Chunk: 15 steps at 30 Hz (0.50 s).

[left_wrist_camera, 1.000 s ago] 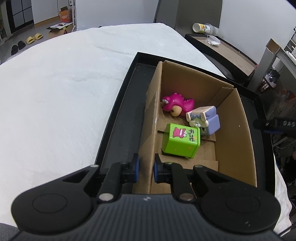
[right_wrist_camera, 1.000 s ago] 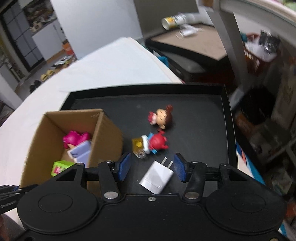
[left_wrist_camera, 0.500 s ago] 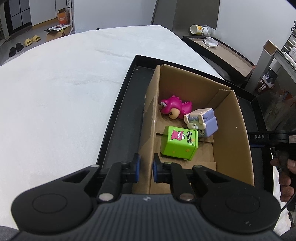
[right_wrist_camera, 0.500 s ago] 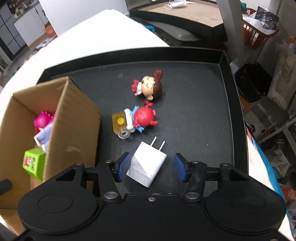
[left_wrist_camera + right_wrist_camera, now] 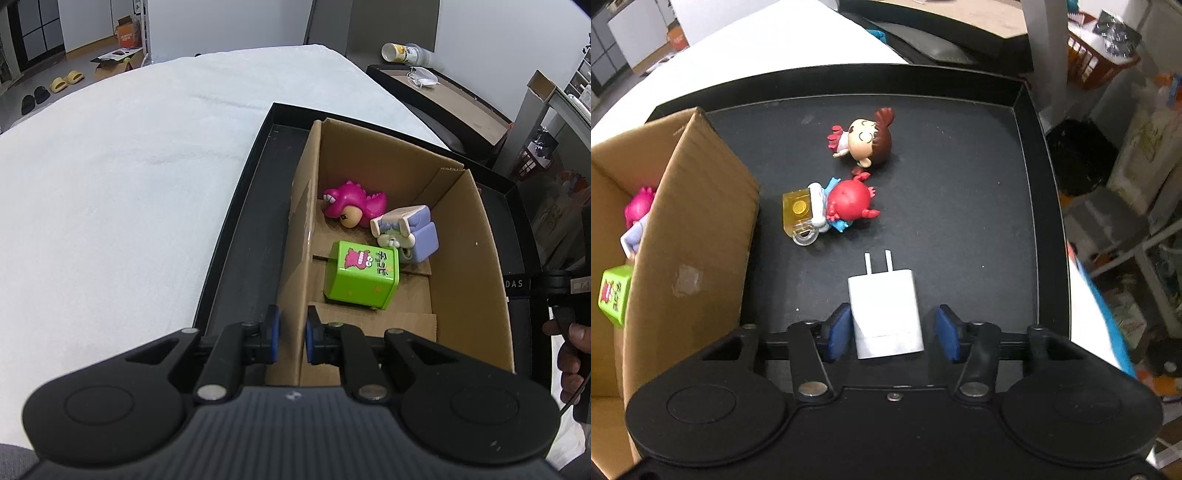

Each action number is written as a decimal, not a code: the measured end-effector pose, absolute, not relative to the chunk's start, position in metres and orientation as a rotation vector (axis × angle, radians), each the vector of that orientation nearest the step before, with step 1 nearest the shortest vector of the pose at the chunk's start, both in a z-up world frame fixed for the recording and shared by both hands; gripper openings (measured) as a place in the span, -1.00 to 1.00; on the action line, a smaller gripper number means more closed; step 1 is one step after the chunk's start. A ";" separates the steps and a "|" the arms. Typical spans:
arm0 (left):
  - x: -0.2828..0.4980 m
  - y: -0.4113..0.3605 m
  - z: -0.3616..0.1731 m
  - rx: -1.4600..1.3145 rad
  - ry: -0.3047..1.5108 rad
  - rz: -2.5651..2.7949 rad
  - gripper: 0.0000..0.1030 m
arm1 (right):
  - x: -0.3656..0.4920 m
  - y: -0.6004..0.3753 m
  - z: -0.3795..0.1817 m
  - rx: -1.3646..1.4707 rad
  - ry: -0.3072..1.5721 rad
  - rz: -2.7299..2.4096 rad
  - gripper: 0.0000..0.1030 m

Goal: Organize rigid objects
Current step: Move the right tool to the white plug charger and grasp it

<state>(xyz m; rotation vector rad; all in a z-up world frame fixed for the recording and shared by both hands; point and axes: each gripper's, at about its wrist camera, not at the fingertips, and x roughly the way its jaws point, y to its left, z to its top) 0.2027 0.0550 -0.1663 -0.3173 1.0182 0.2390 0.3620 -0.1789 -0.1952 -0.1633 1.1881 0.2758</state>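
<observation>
A cardboard box (image 5: 469,236) stands in a black tray (image 5: 243,236) and holds a pink dinosaur toy (image 5: 352,206), a lilac and white figure (image 5: 410,232) and a green cube (image 5: 362,275). My left gripper (image 5: 291,334) is shut on the box's left wall. My right gripper (image 5: 892,328) is open around a white plug charger (image 5: 884,310) lying on the tray floor (image 5: 960,184); the left pad touches it. Beyond it lie a red-haired figure with a yellow block (image 5: 831,208) and a brown-haired doll (image 5: 866,138). The box (image 5: 690,240) is to the left.
The tray rests on a white bed cover (image 5: 110,177). A dark side table (image 5: 443,96) with a can and a mask stands behind. Shelves and clutter (image 5: 1126,184) lie beyond the tray's right rim. The other gripper's handle and a hand (image 5: 569,332) show at right.
My right gripper has come down and forward so the white charger now sits squarely between its open fingers. My left gripper keeps its hold on the box wall.
</observation>
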 end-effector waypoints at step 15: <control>0.203 0.049 -0.167 -0.285 1.029 0.253 -0.75 | 0.353 -0.186 -0.151 -0.067 1.064 0.351 -0.30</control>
